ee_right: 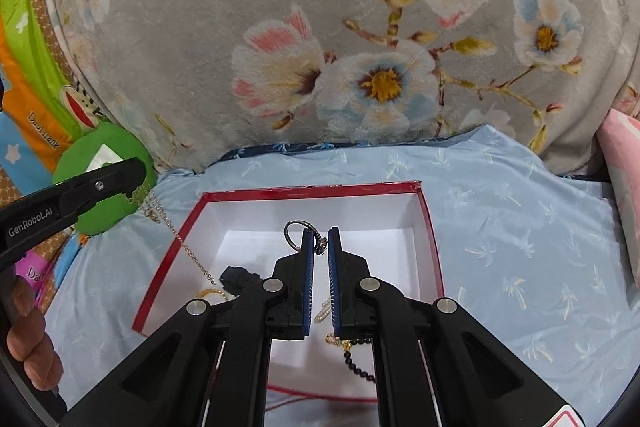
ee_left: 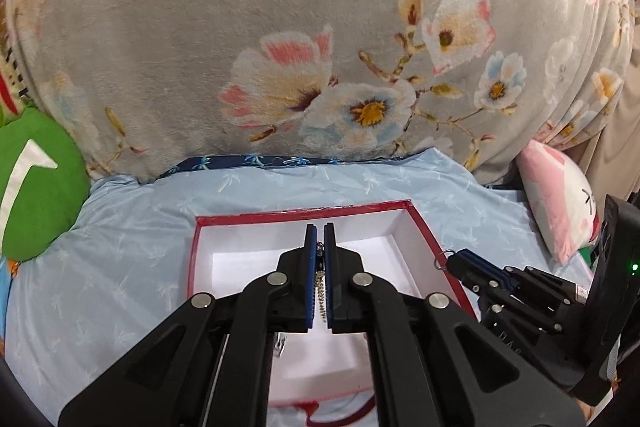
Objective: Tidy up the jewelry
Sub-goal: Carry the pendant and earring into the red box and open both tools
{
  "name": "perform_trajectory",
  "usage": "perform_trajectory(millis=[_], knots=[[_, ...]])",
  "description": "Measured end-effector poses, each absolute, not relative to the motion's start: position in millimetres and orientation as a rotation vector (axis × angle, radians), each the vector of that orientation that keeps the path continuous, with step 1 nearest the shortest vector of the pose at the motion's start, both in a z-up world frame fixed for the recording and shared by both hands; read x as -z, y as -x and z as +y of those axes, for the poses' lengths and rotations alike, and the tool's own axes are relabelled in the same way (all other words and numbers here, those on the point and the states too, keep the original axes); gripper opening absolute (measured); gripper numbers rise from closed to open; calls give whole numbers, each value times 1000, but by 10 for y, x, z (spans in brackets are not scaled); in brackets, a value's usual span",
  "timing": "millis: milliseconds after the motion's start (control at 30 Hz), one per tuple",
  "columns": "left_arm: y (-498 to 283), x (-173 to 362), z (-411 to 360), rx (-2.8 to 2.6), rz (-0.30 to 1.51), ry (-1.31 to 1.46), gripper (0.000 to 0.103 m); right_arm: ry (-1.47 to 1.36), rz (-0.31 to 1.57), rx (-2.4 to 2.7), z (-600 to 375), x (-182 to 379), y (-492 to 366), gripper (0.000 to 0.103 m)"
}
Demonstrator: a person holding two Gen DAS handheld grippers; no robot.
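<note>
Left wrist view shows a thin chain (ee_left: pixel 320 291) pinched between the closed jaws of the left gripper (ee_left: pixel 319 233). It hangs over a red box (ee_left: pixel 428 227) with a white inside. In the right wrist view, the right gripper (ee_right: pixel 320 239) is shut on a ring (ee_right: pixel 298 233) with a small stone, also over the box. Black beads (ee_right: pixel 358 367) and a gold piece (ee_right: pixel 334 339) lie in the box, low in the picture. The box sits on a blue sheet (ee_right: pixel 520 247). Behind it is a gray flower blanket (ee_right: pixel 280 7). A green pillow (ee_left: pixel 36 179) lies to the left and a pink pillow (ee_left: pixel 556 199) to the right. A hand (ee_right: pixel 28 339) holds the left gripper's handle.
</note>
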State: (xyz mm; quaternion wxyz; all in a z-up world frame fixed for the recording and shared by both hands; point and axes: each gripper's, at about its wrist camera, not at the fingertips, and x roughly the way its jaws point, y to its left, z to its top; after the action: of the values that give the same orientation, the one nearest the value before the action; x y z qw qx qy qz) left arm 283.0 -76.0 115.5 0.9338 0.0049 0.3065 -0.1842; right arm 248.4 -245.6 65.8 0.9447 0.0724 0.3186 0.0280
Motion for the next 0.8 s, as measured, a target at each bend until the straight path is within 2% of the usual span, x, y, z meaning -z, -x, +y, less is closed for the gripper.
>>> perform_trajectory(millis=[400,467,533,667,800], knots=[[-3618,-478,-1277,353,684,-89,4,-158,814,-12,-2582,-55,-3265,8],[-3673,-394,-1304,339,705,-96,14,-156,824,-2,-2589,16,-3303,11],[-3686,-367,-1267,321,712,-75,40,-159,820,4,-2602,36,-3286,13],[-3561,-485,-1108,304,679,-37,51,-153,766,21,-2629,-70,-3116,26],[-3355,-736,-891,298,650,12,56,-166,686,11,-2674,-335,-2793,27]])
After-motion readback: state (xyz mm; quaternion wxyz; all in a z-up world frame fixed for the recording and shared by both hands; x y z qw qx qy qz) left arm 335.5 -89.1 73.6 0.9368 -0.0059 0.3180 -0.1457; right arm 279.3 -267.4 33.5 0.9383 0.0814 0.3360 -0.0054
